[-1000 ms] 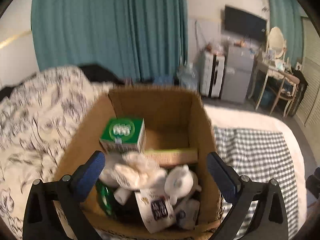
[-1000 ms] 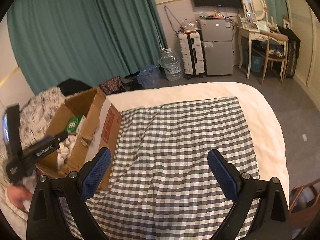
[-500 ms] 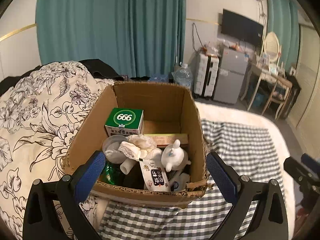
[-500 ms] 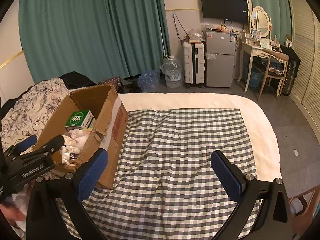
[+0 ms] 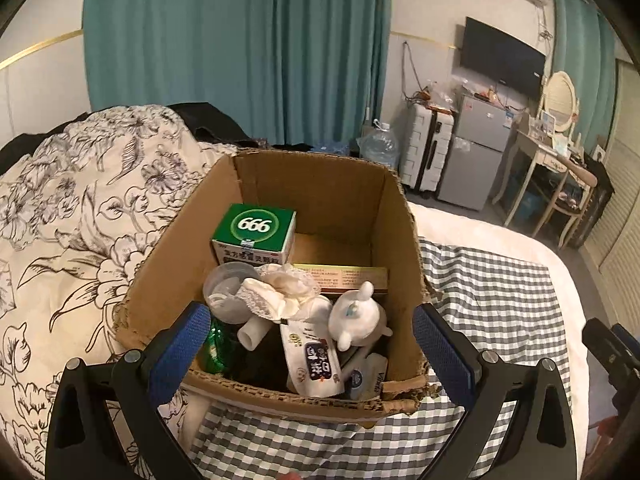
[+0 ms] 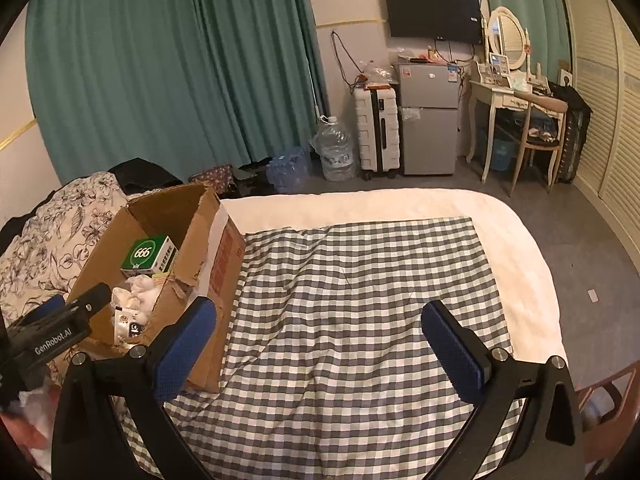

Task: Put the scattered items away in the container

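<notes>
Bedroom surroundings beyond the bed

Teal curtains (image 6: 172, 68) cover the far wall; a wall television (image 6: 432, 14) hangs above a grey fridge (image 6: 430, 118), with a white suitcase (image 6: 378, 128) and water jug (image 6: 336, 152) just beside it.

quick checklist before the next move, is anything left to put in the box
1. Left tool empty, fingers wide apart: ok.
2. Right tool empty, fingers wide apart: ok.
3. Grey-and-white checked cloth free of loose items: ok.
4. Open brown cardboard box upright on the bed: ok.
5. Green "666" carton and white teapot-shaped figure inside the box: ok.
6. Strays on the floral duvet or behind the box: cannot tell.
</notes>
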{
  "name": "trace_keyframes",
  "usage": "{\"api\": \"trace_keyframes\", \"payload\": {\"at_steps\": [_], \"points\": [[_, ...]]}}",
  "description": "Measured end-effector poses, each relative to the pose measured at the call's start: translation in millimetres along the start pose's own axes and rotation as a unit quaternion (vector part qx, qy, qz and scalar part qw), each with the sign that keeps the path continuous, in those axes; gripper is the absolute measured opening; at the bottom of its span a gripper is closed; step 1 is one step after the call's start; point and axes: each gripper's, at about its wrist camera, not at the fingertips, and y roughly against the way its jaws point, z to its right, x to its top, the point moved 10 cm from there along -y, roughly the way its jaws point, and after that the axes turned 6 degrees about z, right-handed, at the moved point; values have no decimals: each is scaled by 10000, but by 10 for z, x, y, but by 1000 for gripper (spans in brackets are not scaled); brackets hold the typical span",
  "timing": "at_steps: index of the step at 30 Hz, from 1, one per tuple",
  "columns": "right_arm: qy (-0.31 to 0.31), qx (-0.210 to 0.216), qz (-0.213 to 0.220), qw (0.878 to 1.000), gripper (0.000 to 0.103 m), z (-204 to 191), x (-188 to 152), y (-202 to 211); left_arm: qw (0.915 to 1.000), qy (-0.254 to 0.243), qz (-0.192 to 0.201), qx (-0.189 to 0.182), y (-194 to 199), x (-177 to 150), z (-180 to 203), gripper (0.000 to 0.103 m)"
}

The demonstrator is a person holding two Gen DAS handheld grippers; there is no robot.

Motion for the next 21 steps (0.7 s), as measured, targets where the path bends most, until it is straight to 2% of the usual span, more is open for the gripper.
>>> {"api": "trace_keyframes", "payload": {"at_steps": [6, 21], "points": [[46, 0, -118, 9999, 103, -16, -47, -68, 9997, -216, 69, -46, 35, -8, 95, 103], [164, 2, -242, 9996, 103, -78, -118, -87, 9997, -151, 206, 6, 98, -6, 73, 103]]}}
